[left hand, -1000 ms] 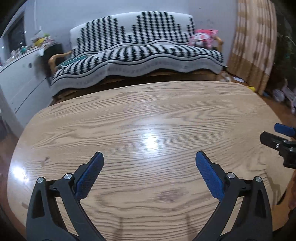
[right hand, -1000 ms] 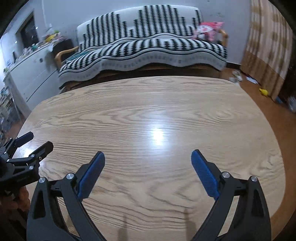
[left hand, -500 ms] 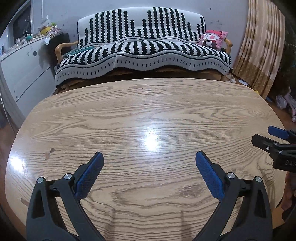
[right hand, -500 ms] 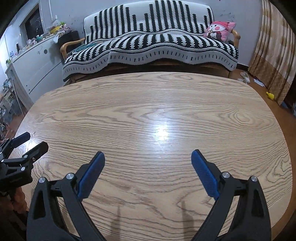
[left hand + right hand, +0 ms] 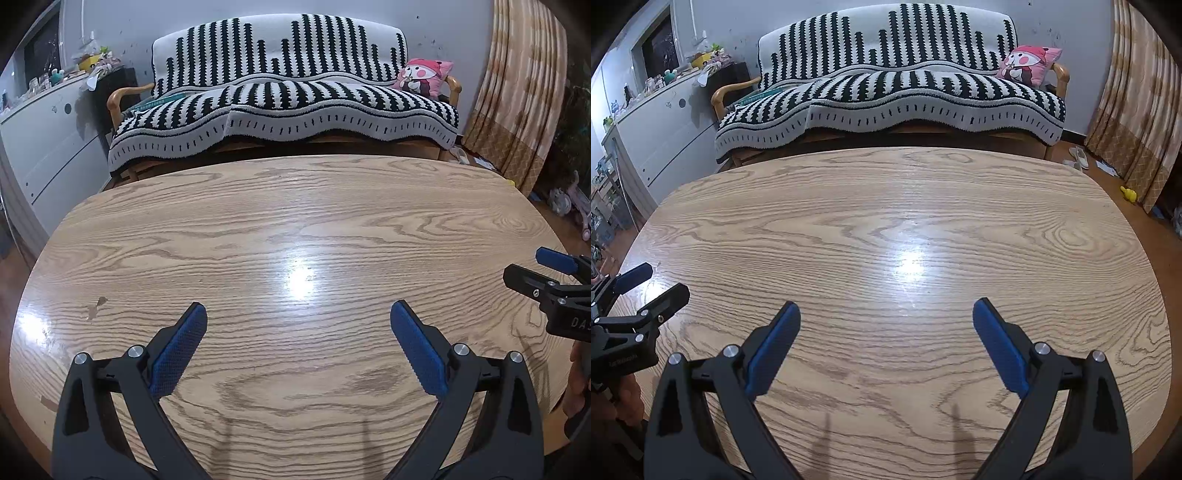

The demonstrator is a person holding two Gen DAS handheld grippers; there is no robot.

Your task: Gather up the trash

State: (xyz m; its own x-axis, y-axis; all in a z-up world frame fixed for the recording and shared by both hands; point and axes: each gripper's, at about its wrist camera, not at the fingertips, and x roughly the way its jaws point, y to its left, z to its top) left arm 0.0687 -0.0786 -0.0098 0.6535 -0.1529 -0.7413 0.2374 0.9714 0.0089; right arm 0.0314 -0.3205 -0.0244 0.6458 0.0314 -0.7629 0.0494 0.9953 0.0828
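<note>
No trash shows in either view. My left gripper (image 5: 297,314) hangs open over the near part of the oval wooden table (image 5: 295,206), nothing between its blue pads. My right gripper (image 5: 886,312) is open too, above the same table (image 5: 905,192), and holds nothing. In the left wrist view the right gripper (image 5: 532,267) juts in at the right edge. In the right wrist view the left gripper (image 5: 653,282) shows at the left edge, a hand under it.
Behind the table stands a sofa (image 5: 280,107) under a black-and-white striped cover, with a pink cushion (image 5: 424,75) at its right end. A white cabinet (image 5: 44,140) lines the left wall. Curtains (image 5: 524,92) hang on the right, with small items on the floor (image 5: 1128,194).
Both cameras have shifted, so the sofa and table sit a little further right and lower in view. Both grippers have stayed open and empty.
</note>
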